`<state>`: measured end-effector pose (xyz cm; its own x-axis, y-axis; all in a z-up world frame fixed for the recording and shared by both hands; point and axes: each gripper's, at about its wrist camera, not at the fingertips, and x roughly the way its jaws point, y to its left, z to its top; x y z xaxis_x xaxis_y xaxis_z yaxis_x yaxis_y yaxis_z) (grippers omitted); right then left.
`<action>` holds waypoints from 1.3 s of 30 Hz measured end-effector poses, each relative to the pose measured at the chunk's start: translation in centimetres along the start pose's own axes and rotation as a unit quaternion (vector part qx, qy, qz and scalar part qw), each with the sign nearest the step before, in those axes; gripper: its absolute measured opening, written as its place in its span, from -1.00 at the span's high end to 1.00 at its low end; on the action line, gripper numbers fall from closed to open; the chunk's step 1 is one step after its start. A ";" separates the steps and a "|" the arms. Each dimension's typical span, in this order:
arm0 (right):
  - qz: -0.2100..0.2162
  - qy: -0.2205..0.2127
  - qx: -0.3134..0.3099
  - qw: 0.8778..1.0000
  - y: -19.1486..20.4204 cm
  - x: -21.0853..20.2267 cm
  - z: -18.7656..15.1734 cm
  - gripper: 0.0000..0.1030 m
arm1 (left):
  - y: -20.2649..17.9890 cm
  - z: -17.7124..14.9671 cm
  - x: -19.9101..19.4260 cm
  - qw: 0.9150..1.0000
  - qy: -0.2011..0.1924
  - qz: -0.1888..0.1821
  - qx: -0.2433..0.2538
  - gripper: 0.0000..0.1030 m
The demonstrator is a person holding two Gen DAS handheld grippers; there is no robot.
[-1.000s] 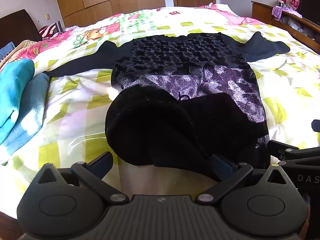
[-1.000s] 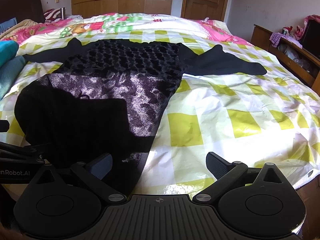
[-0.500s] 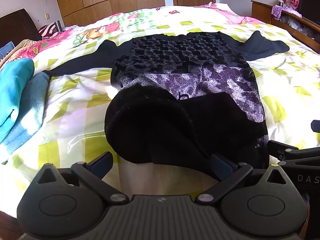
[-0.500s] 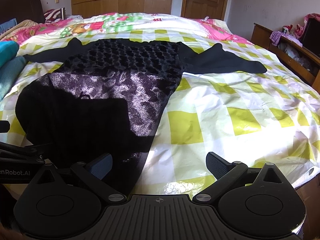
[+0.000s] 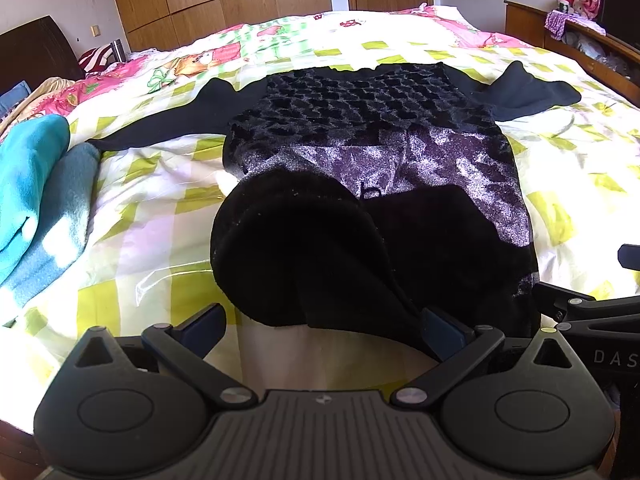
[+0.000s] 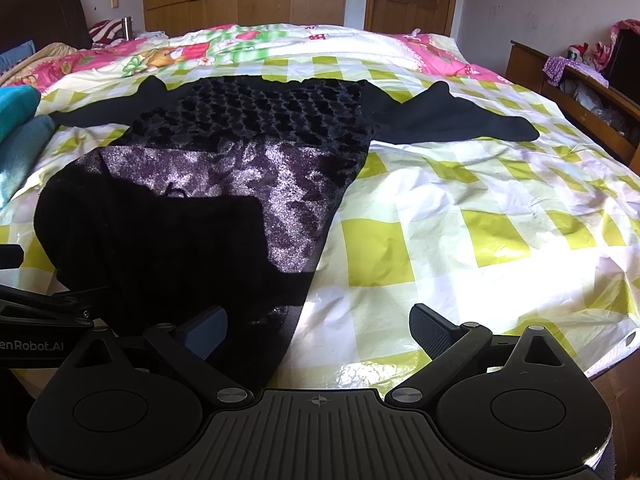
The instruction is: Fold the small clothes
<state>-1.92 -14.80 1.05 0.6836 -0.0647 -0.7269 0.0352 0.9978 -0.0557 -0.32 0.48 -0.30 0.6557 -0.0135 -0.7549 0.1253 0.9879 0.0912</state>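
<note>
A black velvet top (image 5: 360, 128) (image 6: 256, 136) lies flat on the bed with both sleeves spread sideways. Its near part has a shiny purple sheen, and a shadow darkens the hem. My left gripper (image 5: 322, 326) is open just before the hem, the near left of which bulges up in a rounded fold. My right gripper (image 6: 318, 328) is open too, at the garment's near right corner, its left finger (image 6: 204, 330) over the dark cloth and its right finger (image 6: 434, 332) over bare bedsheet. Neither holds anything.
The bed (image 6: 460, 216) carries a white and yellow-green checked sheet, pink cartoon print at the far end. Folded teal cloth (image 5: 36, 192) lies at the left edge. A wooden shelf unit (image 6: 580, 96) stands to the right, wardrobes and a door behind.
Both grippers have barely shifted; the garment appears very slightly lower and nearer in both views. Nothing was grasped or released.
</note>
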 end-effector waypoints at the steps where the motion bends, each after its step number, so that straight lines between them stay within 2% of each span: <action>1: 0.000 0.000 0.001 1.000 0.0 0.0 0.0 -0.90 | 0.0 0.0 0.0 1.000 0.000 0.000 0.000 -1.00; 39: 0.008 0.003 0.011 1.000 -0.3 0.8 0.3 -0.83 | -0.4 0.7 0.2 1.000 -0.005 0.000 0.010 -1.00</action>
<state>-1.13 -15.16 0.69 0.6793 -0.0482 -0.7323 0.0404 0.9988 -0.0283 0.26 -0.05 -0.08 0.6631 -0.0144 -0.7484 0.1403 0.9845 0.1054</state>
